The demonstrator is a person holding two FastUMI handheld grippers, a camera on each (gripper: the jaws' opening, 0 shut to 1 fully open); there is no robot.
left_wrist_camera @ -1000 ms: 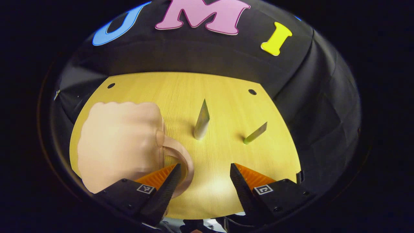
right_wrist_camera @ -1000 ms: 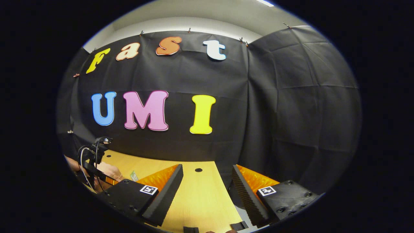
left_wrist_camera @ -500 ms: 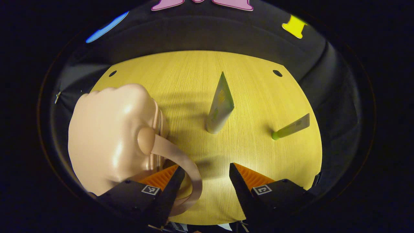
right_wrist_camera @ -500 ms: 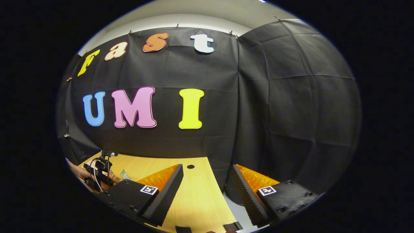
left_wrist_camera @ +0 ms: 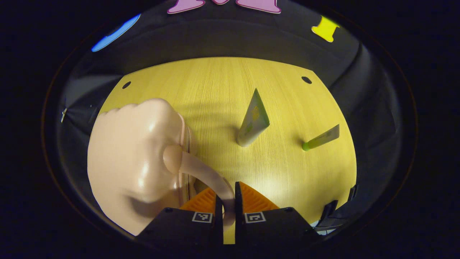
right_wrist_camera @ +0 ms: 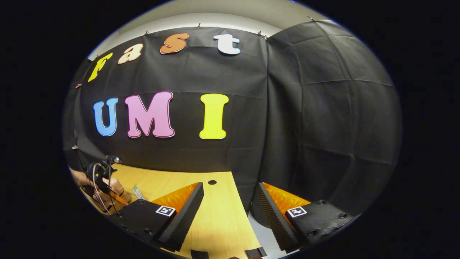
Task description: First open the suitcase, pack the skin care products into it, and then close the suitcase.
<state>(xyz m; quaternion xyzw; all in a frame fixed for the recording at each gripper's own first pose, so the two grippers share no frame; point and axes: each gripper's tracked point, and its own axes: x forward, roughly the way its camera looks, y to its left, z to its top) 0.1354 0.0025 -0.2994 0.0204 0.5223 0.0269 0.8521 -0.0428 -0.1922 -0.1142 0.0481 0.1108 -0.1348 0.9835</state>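
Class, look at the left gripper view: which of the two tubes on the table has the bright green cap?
The thin tube farther right, near the table's edge. Its cap end is bright green; the wider tube at centre has a pale cap.

The left gripper [left_wrist_camera: 226, 208] pinches the handle [left_wrist_camera: 208, 176] of the pink suitcase [left_wrist_camera: 136, 169] (two tubes stand beyond).

No readable text stands on anything here. The pale tube [left_wrist_camera: 253, 118] near the middle of the table [left_wrist_camera: 215, 86] carries a yellow-and-green print — too small and blurred to read. The square black-and-white markers [left_wrist_camera: 201, 217] on the tool bodies are coded patterns, not words — the same in the right gripper view [right_wrist_camera: 165, 210].
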